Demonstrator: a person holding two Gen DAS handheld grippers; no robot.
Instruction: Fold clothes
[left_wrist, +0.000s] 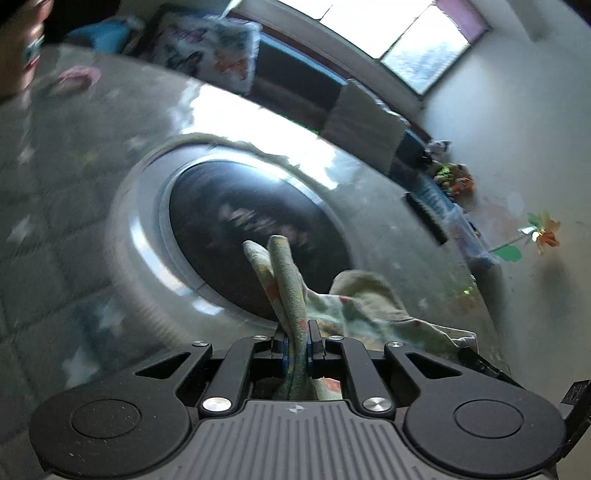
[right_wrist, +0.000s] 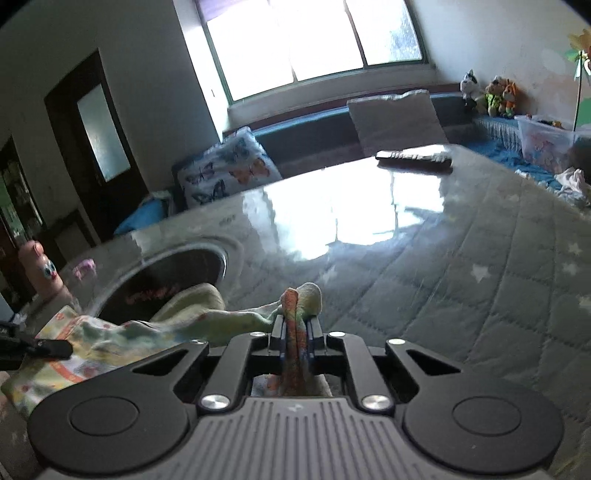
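A small pale green patterned garment (left_wrist: 354, 302) is held between both grippers above a glass-topped table (left_wrist: 92, 184). My left gripper (left_wrist: 295, 343) is shut on a bunched edge of it, which sticks up past the fingers. My right gripper (right_wrist: 297, 332) is shut on another bunched edge with an orange patch. In the right wrist view the garment (right_wrist: 122, 343) stretches away to the left, where the other gripper's black tip (right_wrist: 40, 349) shows. The left wrist view is blurred.
The table (right_wrist: 480, 258) has a quilted star-print cover under glass and a round dark inset (right_wrist: 166, 280) with a metal rim. A remote control (right_wrist: 413, 158) lies at its far edge. A butterfly cushion (right_wrist: 225, 170), a bench with soft toys (right_wrist: 495, 96) and a window are behind.
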